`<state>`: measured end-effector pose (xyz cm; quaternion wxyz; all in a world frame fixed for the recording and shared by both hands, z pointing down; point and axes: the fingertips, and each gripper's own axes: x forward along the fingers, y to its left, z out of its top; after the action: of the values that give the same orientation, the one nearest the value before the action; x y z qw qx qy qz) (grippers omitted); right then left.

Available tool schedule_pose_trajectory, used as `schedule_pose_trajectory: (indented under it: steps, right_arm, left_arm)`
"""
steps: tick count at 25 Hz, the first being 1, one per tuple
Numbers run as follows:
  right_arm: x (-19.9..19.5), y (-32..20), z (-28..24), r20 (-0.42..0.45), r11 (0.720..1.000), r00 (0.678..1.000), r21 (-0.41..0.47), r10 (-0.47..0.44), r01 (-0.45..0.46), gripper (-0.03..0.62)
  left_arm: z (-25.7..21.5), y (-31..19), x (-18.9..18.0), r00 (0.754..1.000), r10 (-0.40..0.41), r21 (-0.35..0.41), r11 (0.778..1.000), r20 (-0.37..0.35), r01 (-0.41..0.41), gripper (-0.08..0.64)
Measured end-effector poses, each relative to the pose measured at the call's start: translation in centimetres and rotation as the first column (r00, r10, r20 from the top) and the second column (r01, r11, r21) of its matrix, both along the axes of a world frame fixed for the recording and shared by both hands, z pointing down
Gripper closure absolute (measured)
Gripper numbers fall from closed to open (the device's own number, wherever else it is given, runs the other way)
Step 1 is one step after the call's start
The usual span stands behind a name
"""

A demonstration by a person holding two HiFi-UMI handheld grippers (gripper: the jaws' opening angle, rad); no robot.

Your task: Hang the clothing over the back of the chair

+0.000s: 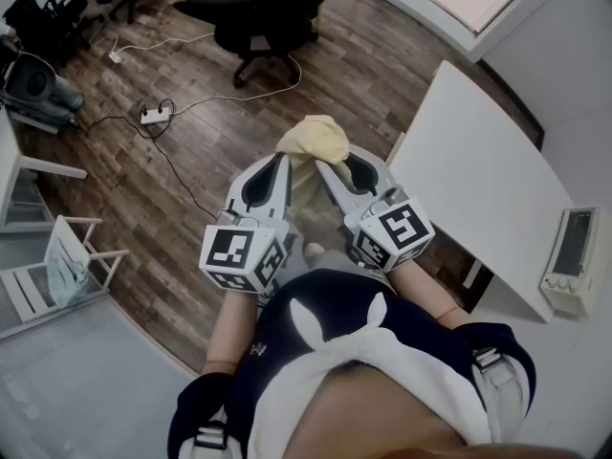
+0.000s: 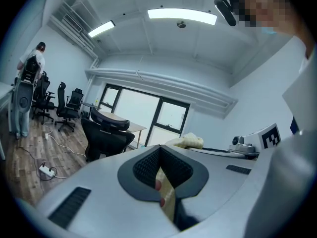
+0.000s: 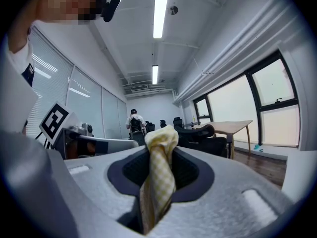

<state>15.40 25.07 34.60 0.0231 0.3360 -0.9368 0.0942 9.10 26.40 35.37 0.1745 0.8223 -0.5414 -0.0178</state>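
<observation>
A pale yellow checked garment (image 1: 316, 140) is bunched between my two grippers, held in front of the person's body above the wood floor. My left gripper (image 1: 284, 163) is shut on a fold of it, and the yellow cloth (image 2: 166, 191) shows between its dark pads. My right gripper (image 1: 321, 166) is shut on another fold (image 3: 159, 172), which sticks up past the jaws. The grippers sit side by side, tips close together. The black office chair (image 1: 253, 12) stands further ahead, its back (image 2: 110, 120) seen beyond the left jaws and also in the right gripper view (image 3: 203, 133).
A white table (image 1: 478, 180) is close on the right, with a white appliance (image 1: 572, 261) beyond it. A power strip (image 1: 153, 115) and cables lie on the floor at left. A white rack (image 1: 57, 266) stands at lower left. A person (image 2: 30, 66) stands among other chairs far off.
</observation>
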Motion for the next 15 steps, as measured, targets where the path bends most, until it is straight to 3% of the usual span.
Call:
schedule_pose_trajectory:
  steps: [15]
  right_arm:
    - [-8.5,-9.0,-0.9,0.009,1.0,1.0,0.02,-0.009,0.009,0.488]
  left_arm:
    - [-0.6,-9.4,-9.0,1.0,-0.002,0.006,1.0,-0.019,0.002,0.554]
